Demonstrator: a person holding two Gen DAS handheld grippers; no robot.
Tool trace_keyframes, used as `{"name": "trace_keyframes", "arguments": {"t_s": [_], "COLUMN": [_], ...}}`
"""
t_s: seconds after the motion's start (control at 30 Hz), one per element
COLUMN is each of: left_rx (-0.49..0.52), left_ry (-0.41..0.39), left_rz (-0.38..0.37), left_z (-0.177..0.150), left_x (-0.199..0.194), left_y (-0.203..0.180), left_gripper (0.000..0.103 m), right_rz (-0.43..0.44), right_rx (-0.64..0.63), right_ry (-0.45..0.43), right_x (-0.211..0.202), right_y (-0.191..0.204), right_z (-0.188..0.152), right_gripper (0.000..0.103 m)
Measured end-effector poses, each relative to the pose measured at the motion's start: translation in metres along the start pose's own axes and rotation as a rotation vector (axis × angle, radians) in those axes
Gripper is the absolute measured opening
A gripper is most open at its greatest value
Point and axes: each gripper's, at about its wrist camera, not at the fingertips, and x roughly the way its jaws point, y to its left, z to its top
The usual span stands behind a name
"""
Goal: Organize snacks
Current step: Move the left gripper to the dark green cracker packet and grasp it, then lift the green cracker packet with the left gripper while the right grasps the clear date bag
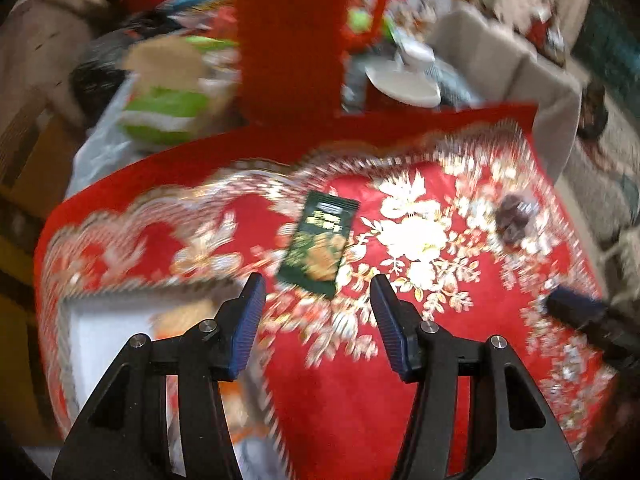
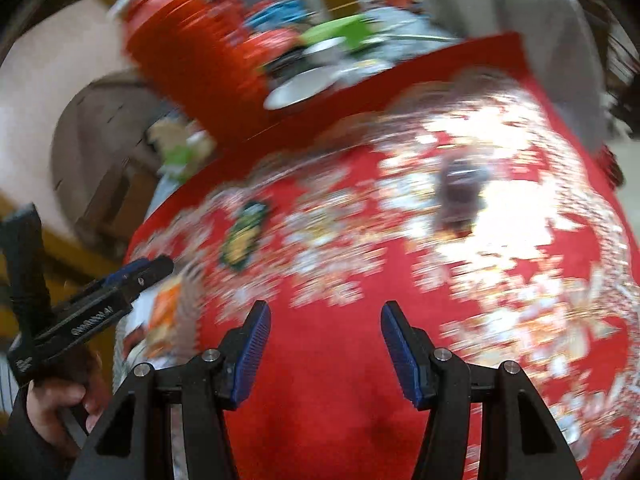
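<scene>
Both tongs [image 1: 318,290] [image 2: 326,318] half-open, empty

Both wrist cameras look steeply down, from close above, sharing the red floral cloth [image 1: 340,380].

A dark green snack packet [image 1: 320,246] printed with golden pieces lies flat on the red floral tablecloth [image 1: 340,392], tilted slightly. A small dark purple-brown wrapped snack [image 1: 514,218] lies well apart on the same cloth, too blurred to identify further.

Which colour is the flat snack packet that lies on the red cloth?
Dark green, with a golden snack picture; the snack packet shows best in the left wrist view.
</scene>
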Motion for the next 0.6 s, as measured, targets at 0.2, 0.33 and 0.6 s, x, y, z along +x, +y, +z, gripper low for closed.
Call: {"name": "trace_keyframes", "arguments": {"t_s": [0.2,0.33,0.6], "left_rx": [0.057,0.028,-0.039], "left_ry": [0.116,0.144,0.110], "left_rz": [0.054,0.065,0.036], "left_z": [0.024,0.033,0.042], "left_x": [0.066,0.088,0.098], "left_y": [-0.011,-0.005,0.010], "left_gripper": [0.054,0.057,0.067], "right_rz": [-0.075,-0.088,-0.168], "right_rx": [0.143,0.149,0.108], "right_ry": [-0.045,-0.039,0.040], "right_x": [0.005,0.020,0.072], "right_y": [-0.065,-0.074,-0.074], "right_z": [0.040,0.068,0.093], "right_gripper": [0.056,0.057,0.058]}}
